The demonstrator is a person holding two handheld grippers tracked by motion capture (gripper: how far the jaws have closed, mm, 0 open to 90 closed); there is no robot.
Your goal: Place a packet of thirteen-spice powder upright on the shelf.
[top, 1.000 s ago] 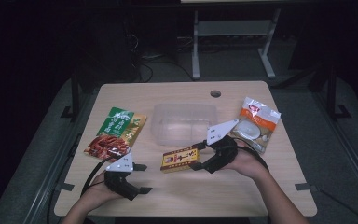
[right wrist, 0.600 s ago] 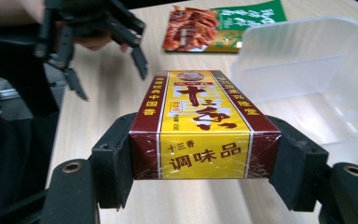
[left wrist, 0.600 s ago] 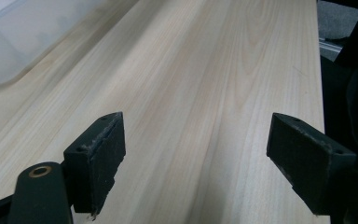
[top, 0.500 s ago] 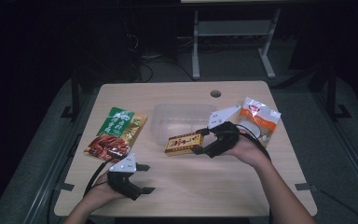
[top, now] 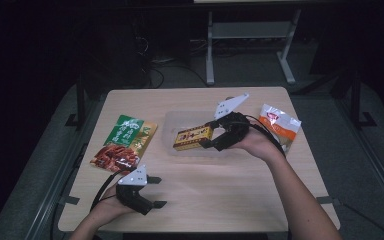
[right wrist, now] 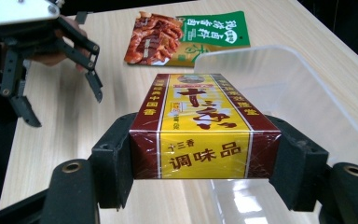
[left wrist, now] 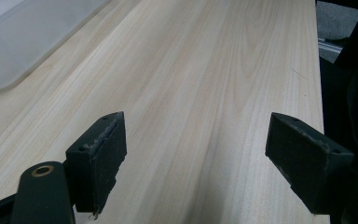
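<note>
Holding: yellow seasoning box (right wrist: 204, 128), clamped across its short width in my right gripper (top: 219, 134), above the clear tub (top: 172, 131). Judged light, stiff, film-slick; grip the long side faces.

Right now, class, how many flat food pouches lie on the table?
2: a green pouch at the table's left, and a white-and-orange pouch at its right, partly behind the right hand.

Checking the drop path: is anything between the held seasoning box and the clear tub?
Nothing visible. The right hand-held gripper holds the seasoning box over the clear tub, whose bare inside is open below it.
</note>
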